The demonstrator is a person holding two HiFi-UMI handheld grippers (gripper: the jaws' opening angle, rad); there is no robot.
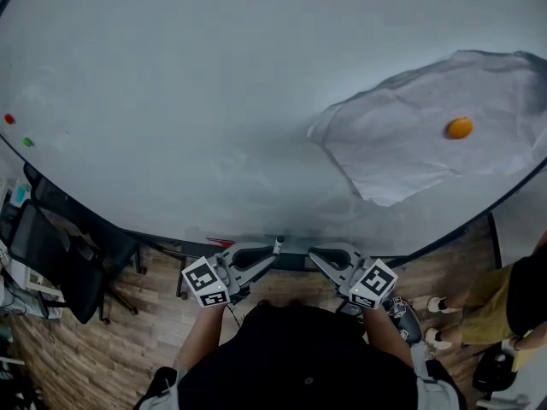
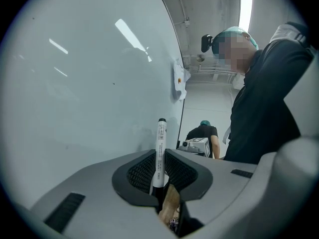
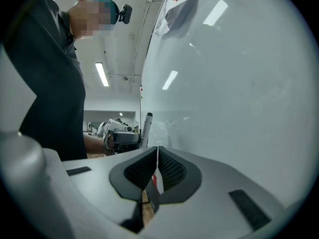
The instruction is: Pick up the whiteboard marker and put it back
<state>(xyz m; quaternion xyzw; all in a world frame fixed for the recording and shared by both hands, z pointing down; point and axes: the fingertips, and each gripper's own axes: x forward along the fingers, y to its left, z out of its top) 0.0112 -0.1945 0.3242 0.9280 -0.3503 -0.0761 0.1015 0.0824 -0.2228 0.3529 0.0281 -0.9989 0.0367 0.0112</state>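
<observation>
A white whiteboard marker (image 2: pixel 160 148) with a black cap stands upright between the jaws of my left gripper (image 2: pixel 160 176), which is shut on its lower half. Its tip (image 1: pixel 279 243) pokes up just below the whiteboard's (image 1: pixel 214 101) lower edge, where the left gripper (image 1: pixel 270 256) sits. My right gripper (image 1: pixel 314 257) is a hand's width to the right, jaws pressed together with nothing between them. From the right gripper (image 3: pixel 157 156) view the marker (image 3: pixel 147 127) shows beside the board (image 3: pixel 239 83), still held by the left gripper (image 3: pixel 117 136).
A crumpled paper sheet (image 1: pixel 427 135) is pinned to the board by an orange magnet (image 1: pixel 459 128). Small red (image 1: pixel 9 119) and green (image 1: pixel 27 142) magnets sit at the far left. A black chair (image 1: pixel 60 259) stands at lower left, another person (image 1: pixel 513 301) at right.
</observation>
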